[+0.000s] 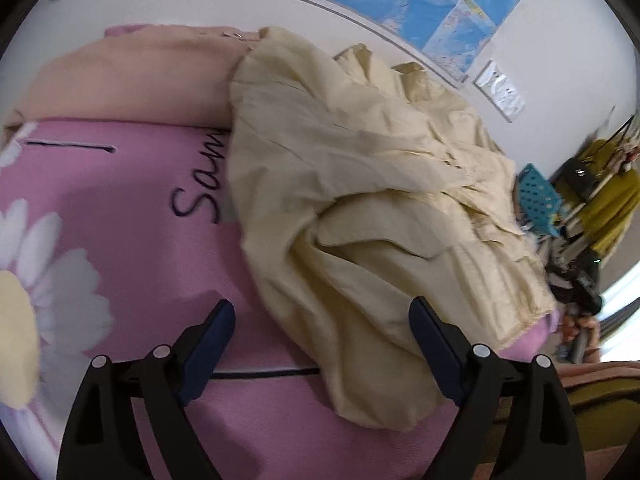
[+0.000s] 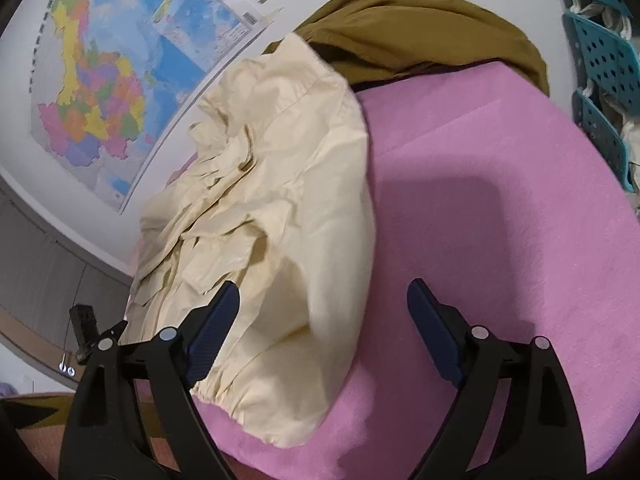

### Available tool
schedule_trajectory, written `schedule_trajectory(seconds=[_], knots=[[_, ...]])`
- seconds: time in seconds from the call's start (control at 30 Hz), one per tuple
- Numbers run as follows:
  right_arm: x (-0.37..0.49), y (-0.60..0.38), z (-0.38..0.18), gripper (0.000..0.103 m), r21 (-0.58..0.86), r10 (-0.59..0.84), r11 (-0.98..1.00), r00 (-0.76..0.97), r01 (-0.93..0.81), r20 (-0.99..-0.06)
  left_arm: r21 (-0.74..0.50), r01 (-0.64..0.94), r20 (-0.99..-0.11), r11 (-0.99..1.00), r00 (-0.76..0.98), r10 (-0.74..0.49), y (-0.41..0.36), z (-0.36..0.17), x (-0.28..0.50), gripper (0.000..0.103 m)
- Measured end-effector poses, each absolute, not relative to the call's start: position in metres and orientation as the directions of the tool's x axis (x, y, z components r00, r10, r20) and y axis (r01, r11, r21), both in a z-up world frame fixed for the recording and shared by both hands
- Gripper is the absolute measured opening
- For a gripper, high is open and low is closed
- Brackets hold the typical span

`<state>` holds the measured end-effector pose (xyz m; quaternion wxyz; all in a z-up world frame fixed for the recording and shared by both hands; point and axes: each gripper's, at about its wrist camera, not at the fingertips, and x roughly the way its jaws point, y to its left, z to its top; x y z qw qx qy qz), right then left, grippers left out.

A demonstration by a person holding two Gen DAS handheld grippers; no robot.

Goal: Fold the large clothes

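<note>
A cream garment [image 1: 360,208] lies crumpled on a pink blanket [image 1: 132,240] with daisy prints and dark lettering. My left gripper [image 1: 322,312] is open and empty, hovering above the garment's near edge. In the right wrist view the same cream garment [image 2: 272,216] lies bunched on the pink blanket [image 2: 500,220], its gathered hem toward me. My right gripper [image 2: 322,300] is open and empty, just above the garment's near right part.
A peach cloth [image 1: 132,76] lies at the blanket's far side. An olive-brown garment [image 2: 420,32] lies beyond the cream one. Blue perforated crates [image 2: 604,56] stand at right. A map [image 2: 120,72] hangs on the wall behind. A blue crate [image 1: 538,196] and clutter sit at right.
</note>
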<state>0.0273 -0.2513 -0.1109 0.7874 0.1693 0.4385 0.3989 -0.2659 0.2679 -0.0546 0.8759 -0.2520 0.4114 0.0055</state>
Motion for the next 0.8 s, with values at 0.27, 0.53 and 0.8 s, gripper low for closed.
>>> schedule_trajectory(seconds=[0.27,0.53,0.8], knots=[[0.010,-0.225,-0.113,0.088,0.623,0.827,0.519,0.160,-0.586,-0.538,-0.648,-0.101,-0.603,0.755,0.674,-0.427,0.256,-0.063,-0.271,0.091],[-0.005,-0.203,-0.116,0.076,0.656,0.876,0.403,0.061,-0.637,-0.479,-0.611,-0.075,-0.619,0.788,0.666,-0.417,0.230,-0.061,-0.249,0.093],[-0.004,-0.202,-0.118,0.017,0.697,0.895,0.397,0.086,-0.596,-0.437,-0.621,-0.247,-0.665,0.744,0.668,-0.333,0.249,-0.066,-0.250,0.025]])
